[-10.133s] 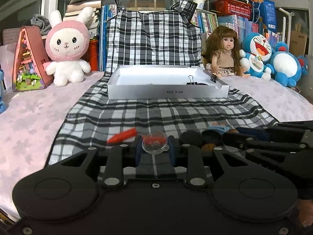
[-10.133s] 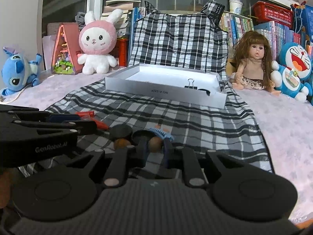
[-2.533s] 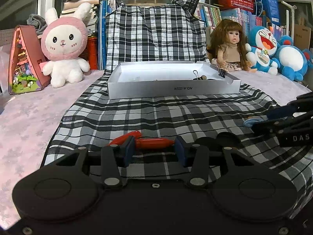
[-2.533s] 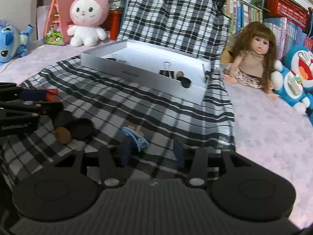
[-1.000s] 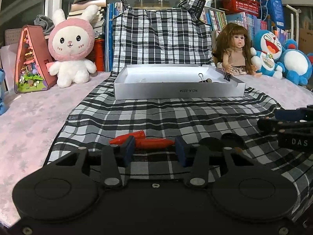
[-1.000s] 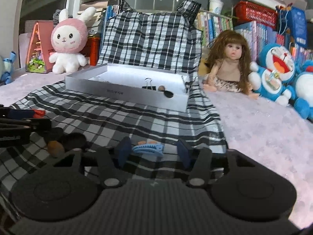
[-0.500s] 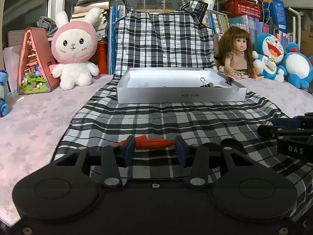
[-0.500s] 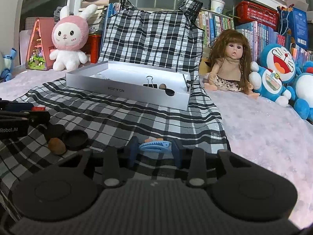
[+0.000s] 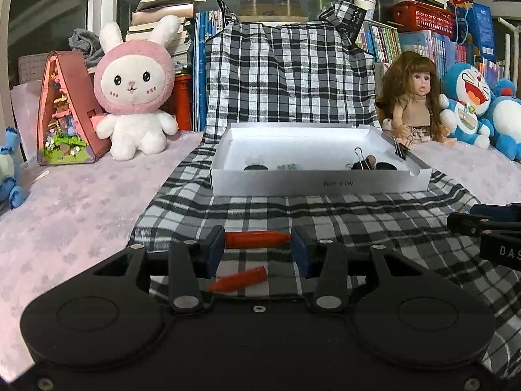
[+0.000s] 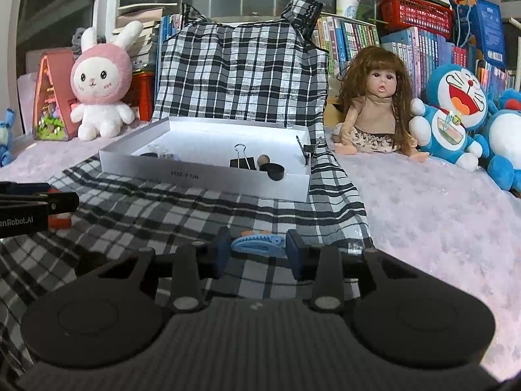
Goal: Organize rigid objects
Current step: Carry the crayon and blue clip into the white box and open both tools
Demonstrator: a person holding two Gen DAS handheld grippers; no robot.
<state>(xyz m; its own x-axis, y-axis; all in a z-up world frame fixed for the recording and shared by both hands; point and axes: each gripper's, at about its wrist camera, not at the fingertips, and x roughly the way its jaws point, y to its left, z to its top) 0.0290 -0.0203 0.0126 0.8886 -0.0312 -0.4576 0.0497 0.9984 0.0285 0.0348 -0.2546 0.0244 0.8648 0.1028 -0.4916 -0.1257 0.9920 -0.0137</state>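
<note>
A red crayon-like stick [image 9: 257, 239] lay crosswise between the blue pads of the left gripper [image 9: 258, 244], which was clamped on its two ends and held it clear above the checked cloth [image 9: 358, 221]. A second red stick [image 9: 239, 278] lay on the cloth just below it. The right gripper [image 10: 259, 246] had just been closing its jaws, and they now pressed on a blue hair clip [image 10: 257, 244], also held crosswise. Ahead of both grippers, well apart from them, the white box [image 9: 319, 182] stood on the cloth; inside it were a black binder clip [image 10: 242, 161], a small brown ball [image 10: 262, 160] and a black round cap [image 10: 276, 171]. Behind the box, on the pink cover [image 10: 423, 202], sat a pink rabbit toy [image 9: 135, 94] to the left and a doll [image 10: 377, 104] to the right.
</note>
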